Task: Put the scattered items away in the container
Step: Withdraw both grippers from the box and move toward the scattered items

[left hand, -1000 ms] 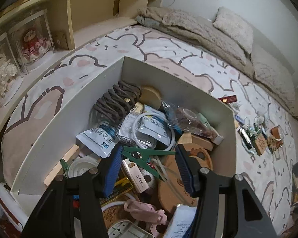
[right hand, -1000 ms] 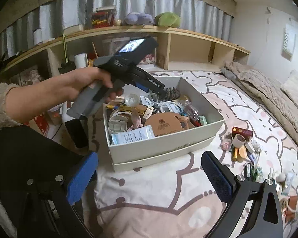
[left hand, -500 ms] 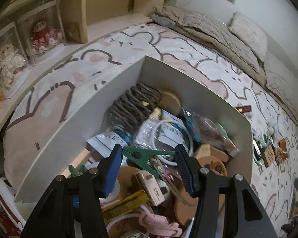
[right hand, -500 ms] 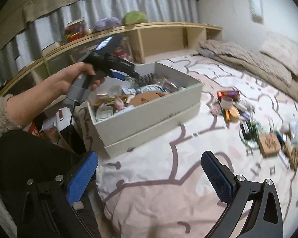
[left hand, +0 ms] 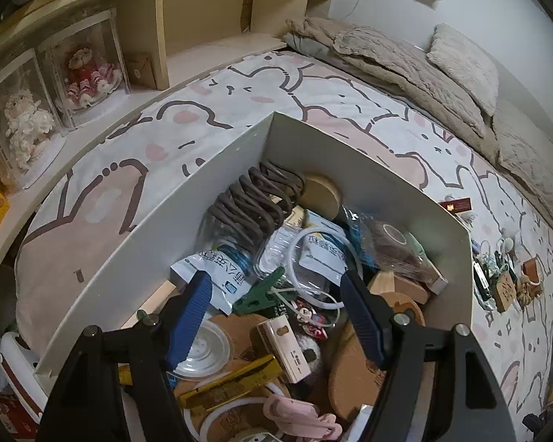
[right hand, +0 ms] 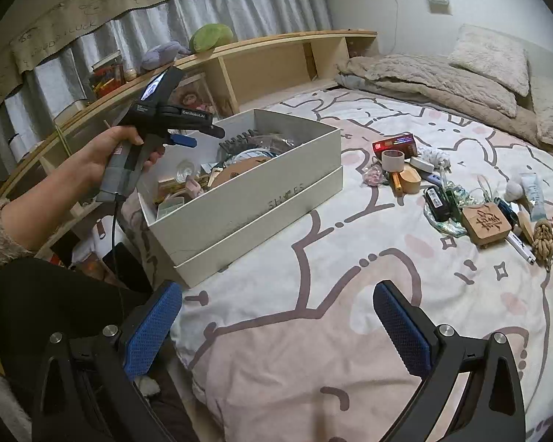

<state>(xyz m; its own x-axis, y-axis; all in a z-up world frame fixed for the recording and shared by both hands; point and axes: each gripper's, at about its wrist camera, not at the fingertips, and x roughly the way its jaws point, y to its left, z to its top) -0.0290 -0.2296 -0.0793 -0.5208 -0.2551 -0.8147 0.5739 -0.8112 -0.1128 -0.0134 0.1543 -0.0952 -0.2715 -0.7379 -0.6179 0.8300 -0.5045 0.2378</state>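
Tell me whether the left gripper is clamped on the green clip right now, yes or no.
No: the left gripper is open over the box, and the green clip lies loose on the clutter between its blue fingers.

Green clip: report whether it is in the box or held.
In the box: the green clip lies on the clutter, between the left gripper's open jaws.

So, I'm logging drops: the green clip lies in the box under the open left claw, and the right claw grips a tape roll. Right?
Not quite. The right claw is open and empty above the bedspread, as the right wrist view shows. The green clip does lie in the box under the open left claw.
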